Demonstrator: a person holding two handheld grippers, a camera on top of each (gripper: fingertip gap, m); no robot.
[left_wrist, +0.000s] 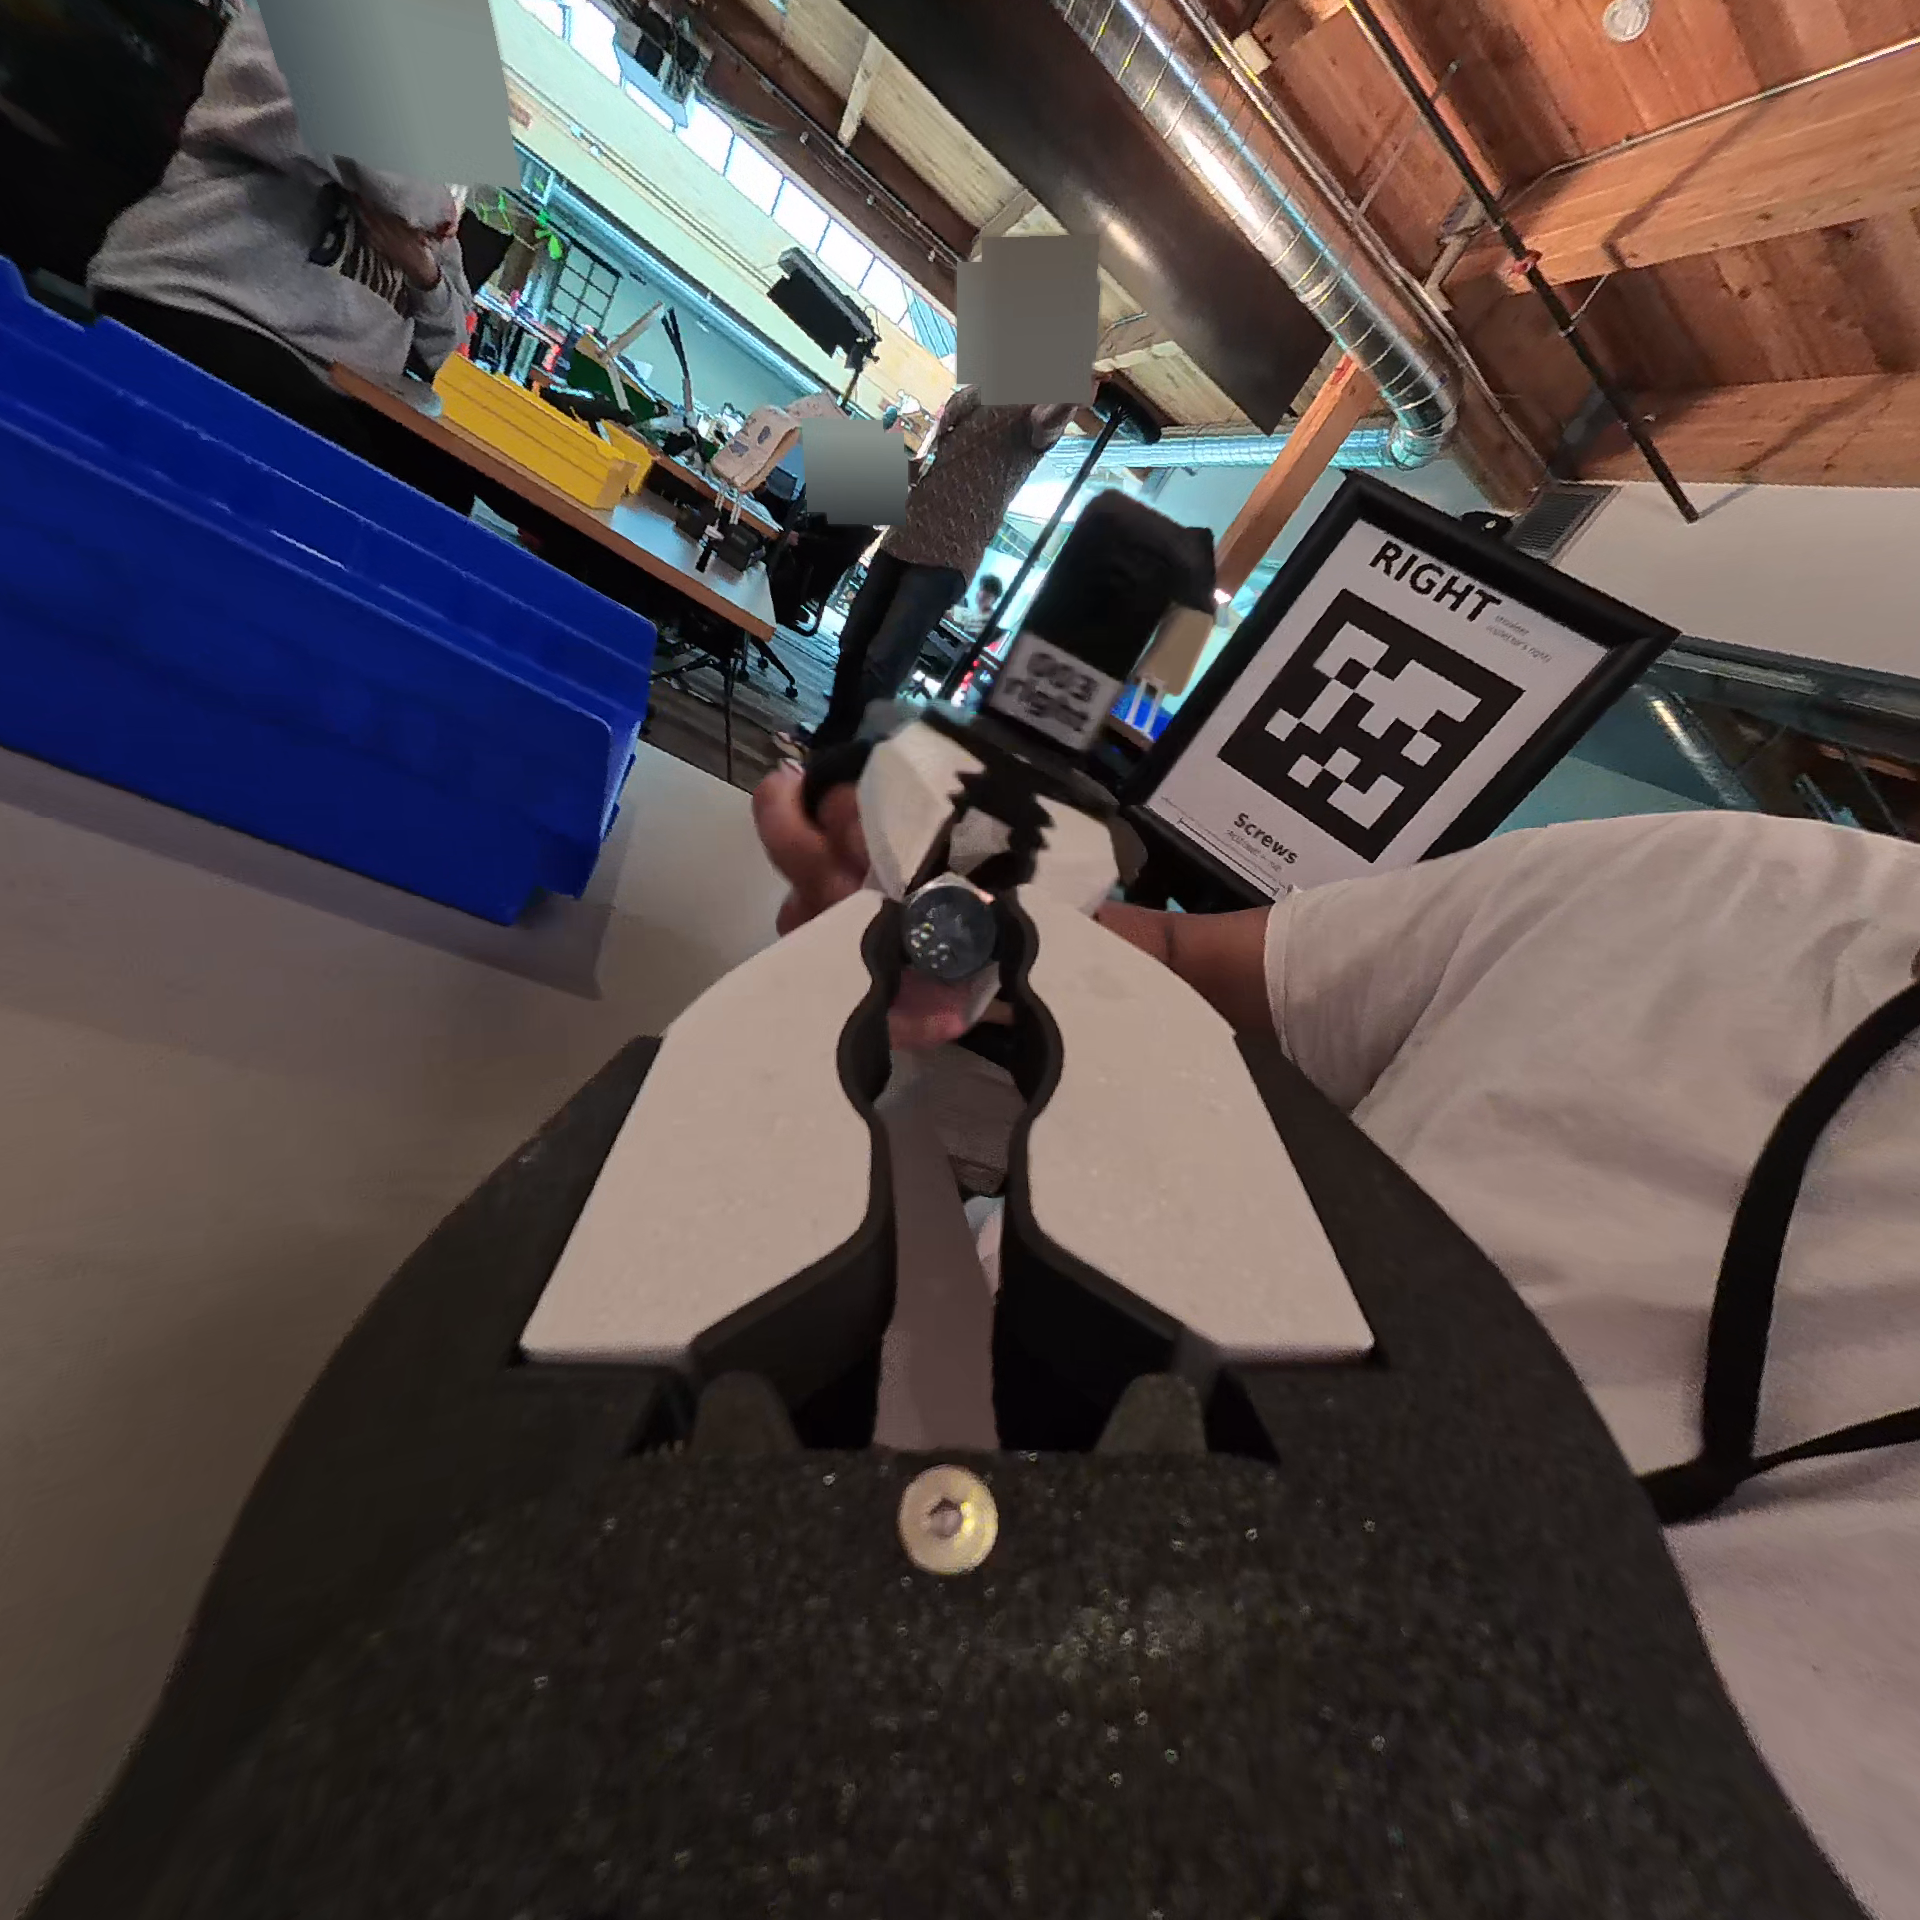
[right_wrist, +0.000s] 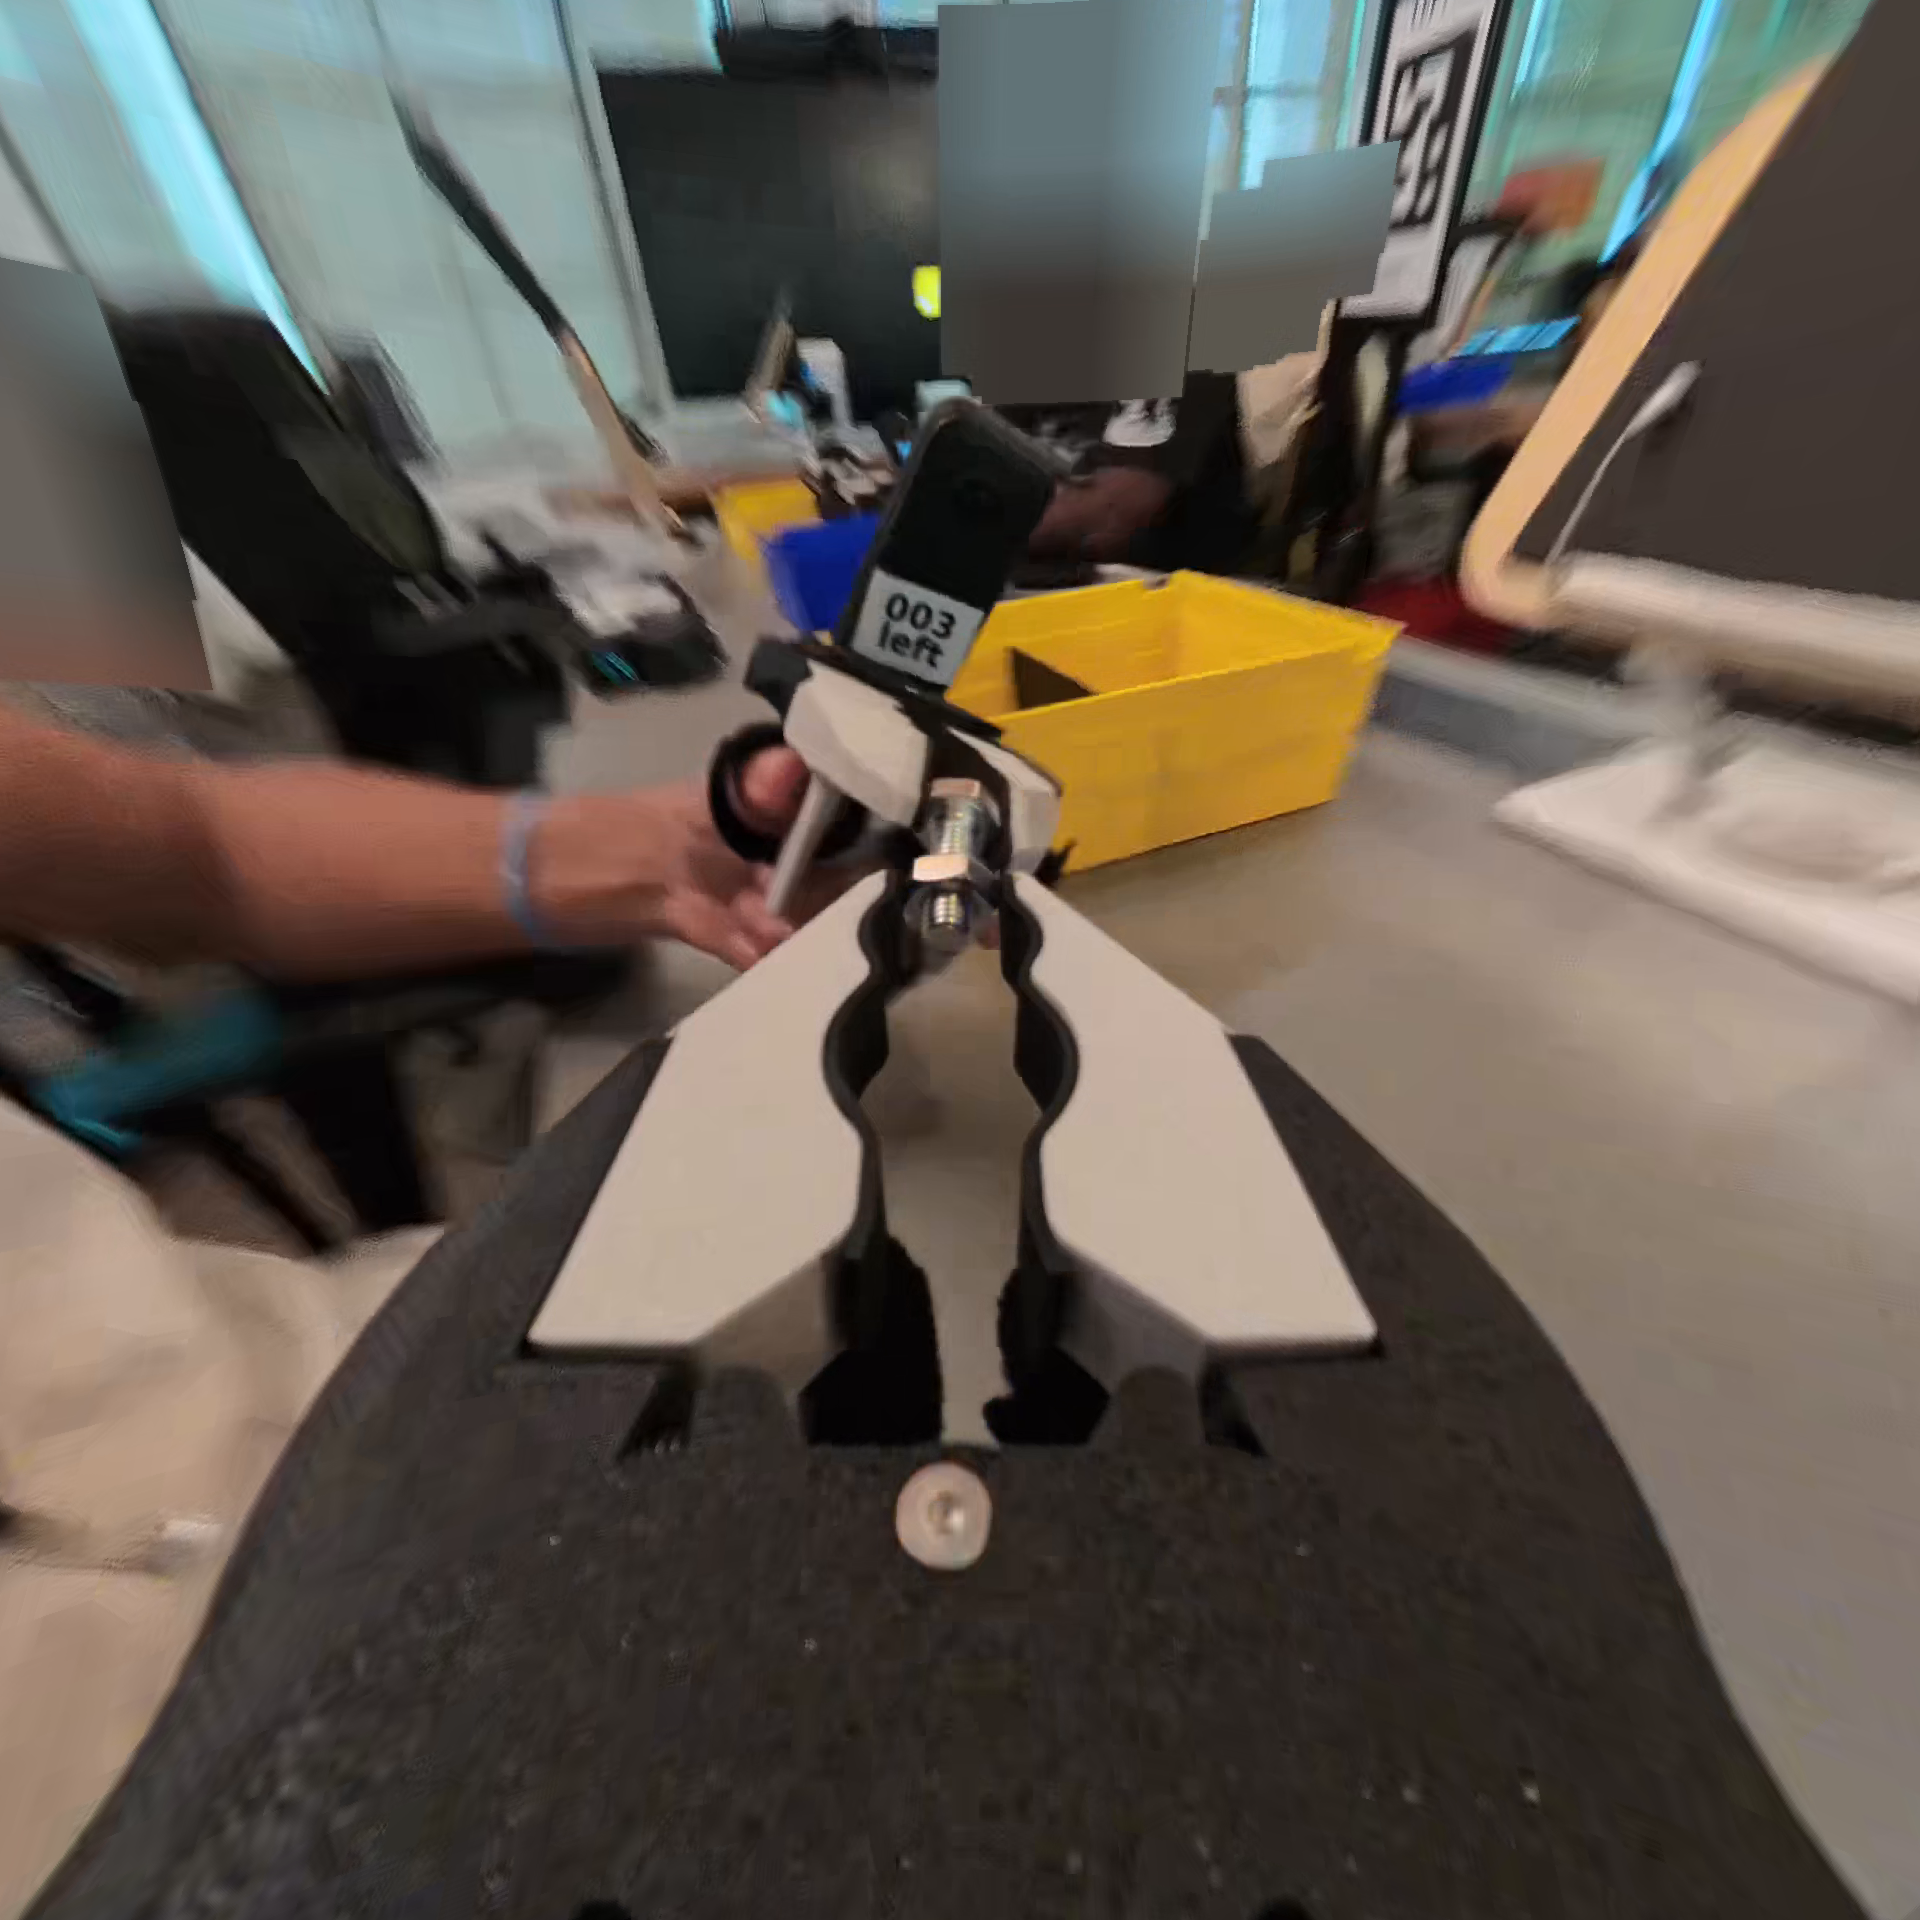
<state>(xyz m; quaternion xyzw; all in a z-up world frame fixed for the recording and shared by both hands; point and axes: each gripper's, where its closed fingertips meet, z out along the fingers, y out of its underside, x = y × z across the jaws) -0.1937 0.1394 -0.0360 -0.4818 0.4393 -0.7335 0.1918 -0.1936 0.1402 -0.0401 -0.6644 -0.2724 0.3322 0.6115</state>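
Note:
My left gripper (left_wrist: 948, 935) is shut on the head of a silver bolt (left_wrist: 948, 928), which I see end-on between its fingertips. My right gripper (right_wrist: 943, 904) faces it from the other side and is shut on a silver hex nut (right_wrist: 938, 868) that sits on the bolt's thread. The threaded end (right_wrist: 940, 925) pokes back between the right fingers. In the right wrist view the left gripper (right_wrist: 935, 769) grips the bolt head (right_wrist: 958, 802) just beyond the nut. In the left wrist view the right gripper (left_wrist: 987, 831) shows just behind the bolt. Both are held above the table.
Blue bins (left_wrist: 312, 665) stand at the left on the grey table (right_wrist: 1351, 987). A framed black-and-white marker sign (left_wrist: 1382, 707) stands behind. A yellow bin (right_wrist: 1174, 707) sits beyond the grippers. The holder's white shirt (left_wrist: 1558, 1143) and arm (right_wrist: 312, 852) are close by. People stand in the background. The grippers are tip to tip, or close to it.

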